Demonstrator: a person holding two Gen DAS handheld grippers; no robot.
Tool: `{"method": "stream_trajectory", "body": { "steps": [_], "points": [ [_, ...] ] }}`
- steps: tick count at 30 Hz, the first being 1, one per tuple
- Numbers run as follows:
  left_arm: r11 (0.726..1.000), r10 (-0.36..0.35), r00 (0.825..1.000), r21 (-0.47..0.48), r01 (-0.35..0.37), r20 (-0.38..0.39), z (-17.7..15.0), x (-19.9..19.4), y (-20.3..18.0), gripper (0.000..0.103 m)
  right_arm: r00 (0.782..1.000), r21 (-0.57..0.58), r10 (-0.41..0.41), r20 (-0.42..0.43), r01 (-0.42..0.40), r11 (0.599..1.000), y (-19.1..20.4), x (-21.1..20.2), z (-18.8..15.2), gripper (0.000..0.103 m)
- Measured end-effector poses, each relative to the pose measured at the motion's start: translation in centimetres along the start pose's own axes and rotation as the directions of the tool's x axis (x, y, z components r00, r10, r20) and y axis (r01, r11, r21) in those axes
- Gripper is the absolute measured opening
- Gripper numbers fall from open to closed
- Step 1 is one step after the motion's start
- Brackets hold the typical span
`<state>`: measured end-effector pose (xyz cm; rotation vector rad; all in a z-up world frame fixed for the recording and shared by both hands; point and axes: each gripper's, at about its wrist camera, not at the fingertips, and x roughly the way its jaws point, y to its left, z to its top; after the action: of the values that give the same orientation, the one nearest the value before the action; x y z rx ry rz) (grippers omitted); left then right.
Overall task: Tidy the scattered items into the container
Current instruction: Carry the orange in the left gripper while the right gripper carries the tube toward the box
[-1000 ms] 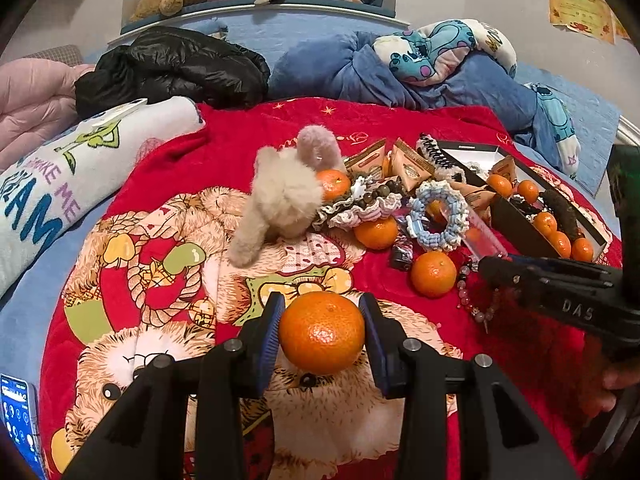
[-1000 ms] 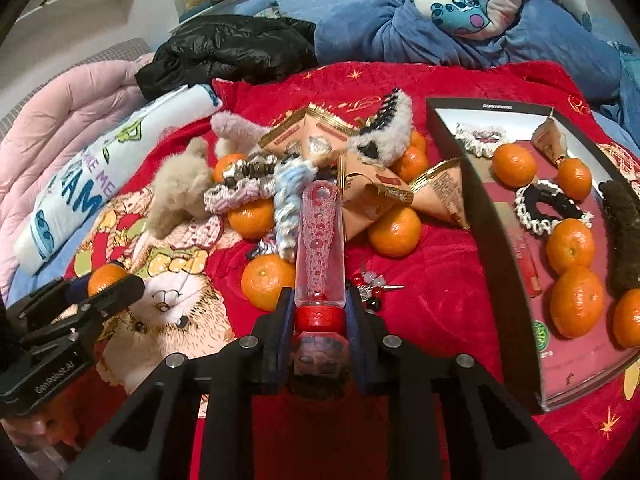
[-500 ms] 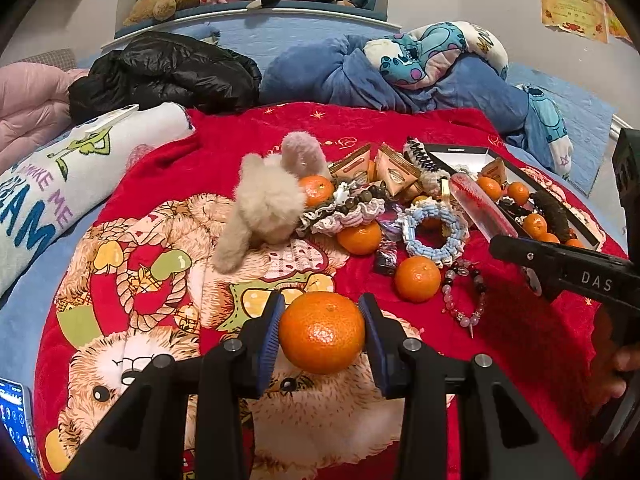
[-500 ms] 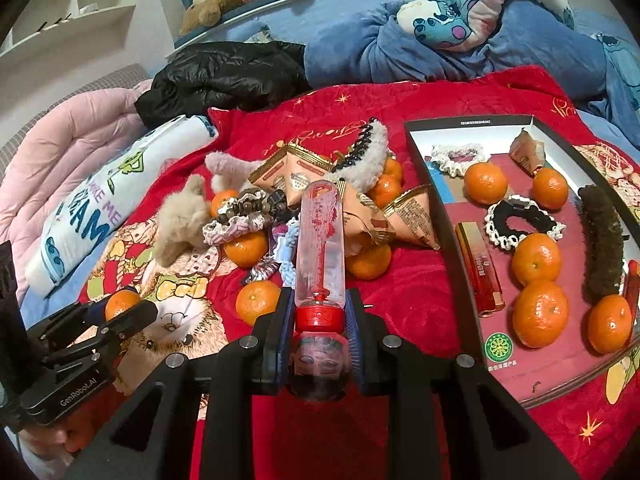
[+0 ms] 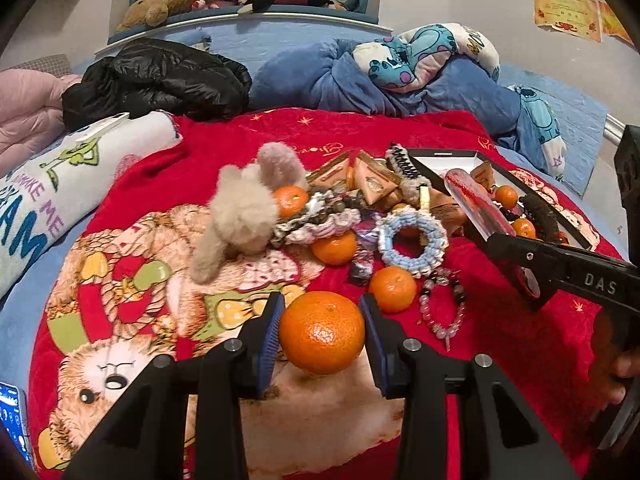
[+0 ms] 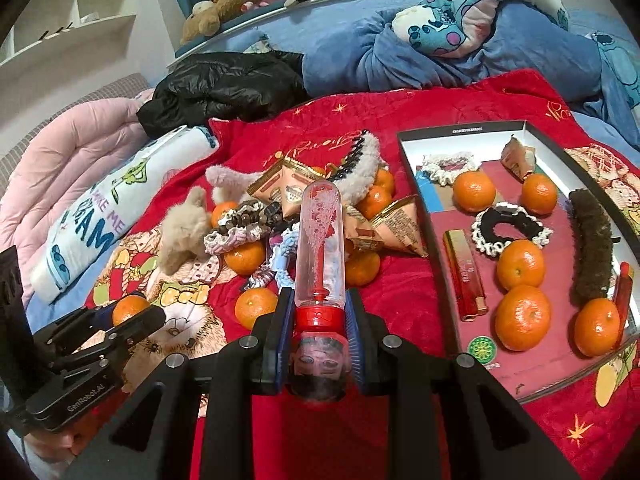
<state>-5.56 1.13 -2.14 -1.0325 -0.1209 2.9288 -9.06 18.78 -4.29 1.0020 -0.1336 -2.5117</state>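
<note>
Right tongs [image 6: 318, 320] clamp the tube [image 6: 320, 240], long axis pointing ahead; box [image 6: 436, 216] sits off to their right, closer than to left tongs [image 5: 322, 330], which grip a tangerine [image 5: 322, 332].

My blue-padded black left claw [image 5: 322, 334] round a bright orange mandarin [image 5: 322, 332], my right claw [image 6: 319, 334] on a clear tube [image 6: 320, 240] with red cap, red blanket [image 5: 400, 136] printed with cartoon bears, black-walled tray [image 6: 444, 276], pale blue scrunchie [image 5: 413, 240], beige plush [image 5: 240, 216]
</note>
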Motion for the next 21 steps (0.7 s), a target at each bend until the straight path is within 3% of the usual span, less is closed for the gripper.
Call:
{"method": "stream_trajectory", "body": {
  "steps": [10,21],
  "points": [
    [0.998,-0.061,0.998,0.023,0.061,0.026,1.0,-0.2,-2.9,0.040,1.000,0.011,0.000,0.013,-0.001,1.000,-0.6,-0.5,0.0,0.024],
    [0.998,-0.063,0.998,0.024,0.062,0.026,1.1,0.0,-3.6,0.040,1.000,0.013,0.011,0.028,-0.012,1.000,-1.0,-1.3,0.0,0.024]
  ]
}}
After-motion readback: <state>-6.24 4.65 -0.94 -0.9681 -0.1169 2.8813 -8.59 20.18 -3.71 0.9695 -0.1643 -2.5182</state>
